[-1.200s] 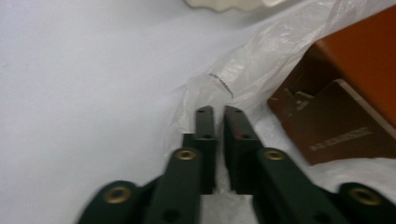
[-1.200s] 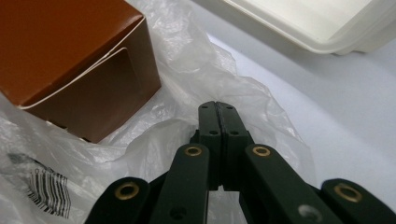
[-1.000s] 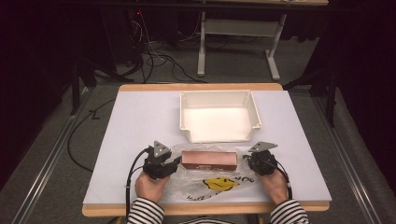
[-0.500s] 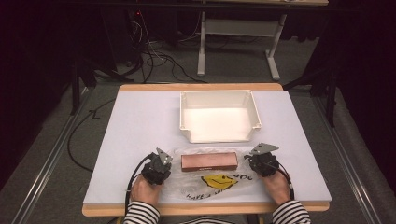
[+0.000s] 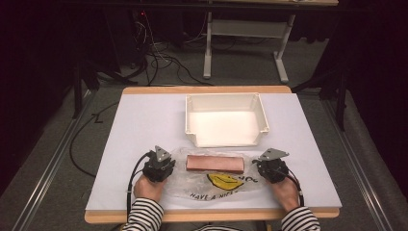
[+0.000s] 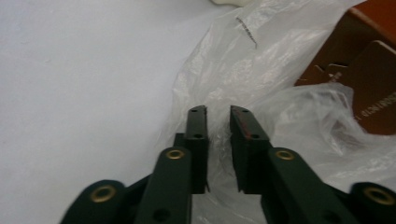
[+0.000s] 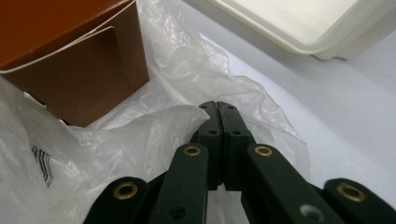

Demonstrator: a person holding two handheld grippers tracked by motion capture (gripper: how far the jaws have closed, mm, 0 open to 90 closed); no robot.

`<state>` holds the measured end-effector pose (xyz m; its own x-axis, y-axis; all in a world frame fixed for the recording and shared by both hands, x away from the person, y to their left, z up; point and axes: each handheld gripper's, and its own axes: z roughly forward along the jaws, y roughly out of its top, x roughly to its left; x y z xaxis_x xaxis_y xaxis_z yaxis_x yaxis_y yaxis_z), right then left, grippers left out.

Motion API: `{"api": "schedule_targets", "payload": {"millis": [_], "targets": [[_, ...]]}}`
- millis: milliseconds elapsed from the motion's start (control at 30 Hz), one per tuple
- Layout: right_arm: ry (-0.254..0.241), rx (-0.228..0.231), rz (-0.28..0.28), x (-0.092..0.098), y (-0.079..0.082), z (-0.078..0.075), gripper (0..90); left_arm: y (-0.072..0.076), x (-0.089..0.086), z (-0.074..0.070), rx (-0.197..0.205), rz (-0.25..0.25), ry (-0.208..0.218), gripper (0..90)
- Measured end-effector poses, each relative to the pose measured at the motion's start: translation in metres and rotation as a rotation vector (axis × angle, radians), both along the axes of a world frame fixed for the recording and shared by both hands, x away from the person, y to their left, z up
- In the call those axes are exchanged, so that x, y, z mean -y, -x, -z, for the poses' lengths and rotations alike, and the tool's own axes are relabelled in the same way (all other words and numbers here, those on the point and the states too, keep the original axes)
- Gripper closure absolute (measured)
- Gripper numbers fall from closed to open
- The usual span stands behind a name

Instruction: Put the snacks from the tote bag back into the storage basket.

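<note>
Plastic bag [image 5: 219, 180] pinched by right hand-held gripper [image 5: 271, 169]; left hand-held gripper [image 5: 161, 166], lower now, reopened slightly astride it.

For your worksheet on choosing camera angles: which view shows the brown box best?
The high view: the whole box lies lengthwise on the plastic bag, between both grippers. The right gripper view shows one end of it close up; the left gripper view catches a corner behind the bag.

A fixed high camera looks forward and down over the whole counter [image 5: 144, 125], while 2 cameras riding on the tools look close along their black jaws, both sharing the clear plastic bag [image 5: 192, 180] and brown box [image 5: 215, 163].
</note>
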<state>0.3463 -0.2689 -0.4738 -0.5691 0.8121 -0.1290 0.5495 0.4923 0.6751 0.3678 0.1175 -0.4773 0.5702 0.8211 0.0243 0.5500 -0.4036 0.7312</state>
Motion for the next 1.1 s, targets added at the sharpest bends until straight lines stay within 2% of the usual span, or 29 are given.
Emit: {"api": "schedule_targets", "payload": {"millis": [100,233,367,433,633,733,867,1100], "targets": [[-0.043,-0.019,-0.008,0.003,-0.001,-0.001,76.5,0.002,-0.004,-0.003,0.004,-0.001,0.071,64.3],[-0.079,-0.024,-0.008,0.007,0.003,-0.007,68.6,0.008,-0.009,-0.01,0.033,0.002,0.133,56.1],[-0.12,-0.022,-0.015,0.01,0.004,-0.012,61.7,0.011,-0.013,-0.016,0.06,-0.007,0.169,50.0],[-0.135,-0.006,-0.023,0.011,0.005,-0.015,57.8,0.012,-0.015,-0.017,0.077,-0.011,0.188,48.0],[-0.206,0.029,-0.022,0.017,0.008,-0.027,48.6,0.008,-0.015,-0.017,0.091,-0.026,0.216,44.2],[-0.225,0.047,-0.03,0.017,0.009,-0.033,45.8,0.005,-0.013,-0.015,0.103,-0.034,0.219,42.2],[-0.235,0.083,-0.07,0.014,0.011,-0.042,43.9,0.001,-0.01,-0.01,0.111,-0.043,0.222,41.7],[-0.228,0.09,-0.154,0.004,0.008,-0.05,43.5,-0.002,-0.009,0.004,0.108,-0.08,0.218,42.8]]}}
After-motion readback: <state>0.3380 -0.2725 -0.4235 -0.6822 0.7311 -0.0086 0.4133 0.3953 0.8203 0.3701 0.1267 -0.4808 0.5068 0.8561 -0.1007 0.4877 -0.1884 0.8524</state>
